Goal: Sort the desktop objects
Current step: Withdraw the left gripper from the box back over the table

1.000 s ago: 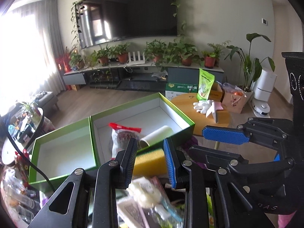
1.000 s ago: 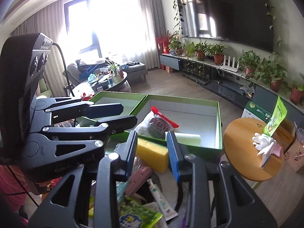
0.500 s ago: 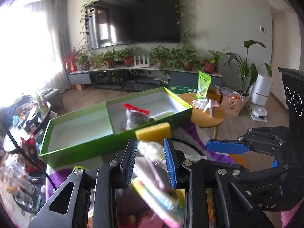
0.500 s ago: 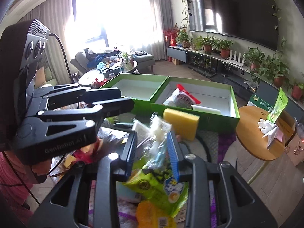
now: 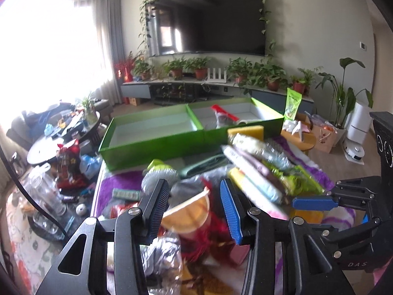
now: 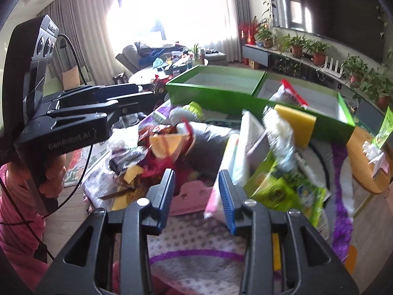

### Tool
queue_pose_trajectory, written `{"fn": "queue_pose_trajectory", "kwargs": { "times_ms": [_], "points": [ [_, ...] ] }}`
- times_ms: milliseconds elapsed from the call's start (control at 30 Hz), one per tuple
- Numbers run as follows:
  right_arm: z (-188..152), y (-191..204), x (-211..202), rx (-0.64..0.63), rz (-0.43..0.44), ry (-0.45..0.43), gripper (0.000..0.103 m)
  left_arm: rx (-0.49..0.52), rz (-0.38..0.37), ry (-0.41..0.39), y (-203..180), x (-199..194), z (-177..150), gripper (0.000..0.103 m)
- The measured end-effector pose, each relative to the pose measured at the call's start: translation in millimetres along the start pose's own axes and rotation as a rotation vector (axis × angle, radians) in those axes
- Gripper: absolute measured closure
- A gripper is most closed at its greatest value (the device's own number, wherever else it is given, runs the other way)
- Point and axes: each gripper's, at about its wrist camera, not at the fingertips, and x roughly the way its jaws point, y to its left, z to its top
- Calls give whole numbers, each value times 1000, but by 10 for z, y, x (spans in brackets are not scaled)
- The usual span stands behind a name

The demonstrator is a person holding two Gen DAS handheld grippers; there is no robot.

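Observation:
A green two-compartment box point(image 5: 157, 139) point(image 6: 211, 92) stands at the far side of the table; its right compartment holds a red-topped snack bag point(image 5: 222, 118) point(image 6: 286, 95). A yellow sponge point(image 5: 245, 131) point(image 6: 296, 121) leans against the box front. A blurred heap of packets, an orange-yellow pack point(image 5: 186, 217) point(image 6: 167, 143) and a silver scrubber point(image 5: 159, 174) covers the purple cloth. My left gripper point(image 5: 194, 201) is open above the heap. My right gripper point(image 6: 196, 189) is open above a pink item point(image 6: 194, 196). Neither holds anything.
A round wooden side table point(image 5: 301, 136) point(image 6: 361, 157) with white gloves stands right of the box. A dark coffee table point(image 5: 61, 132) with clutter stands to the left. A TV wall with potted plants point(image 5: 203, 66) lies behind.
Both grippers have pulled back and up from the box and sponge. The heap of packets has come into view below them. The jaws have stayed open and empty.

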Motion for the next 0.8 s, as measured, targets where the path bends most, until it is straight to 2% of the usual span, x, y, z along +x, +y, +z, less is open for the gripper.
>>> {"fn": "queue_pose_trajectory", "kwargs": {
  "times_ms": [167,300,400,500,533,700,800],
  "points": [
    [-281,229,191,12,19,53,65,-9,13,26,104,8,-258,58],
    [-453,476,356,-1,34,92,58,-17,9,32,184,-33,-408,58],
    [-499,617,443,3,55,104,56,-34,10,28,268,-79,-468,58],
    [-536,782,486,0,71,95,41,-51,15,21,377,-128,-527,58],
    [-540,826,496,-3,73,96,39,-56,20,18,400,-144,-537,58],
    [-501,1041,666,-54,11,107,37,-110,34,11,582,-199,-589,58],
    [-535,1028,775,-31,35,144,37,-120,67,16,674,-195,-634,58]
  ]
}}
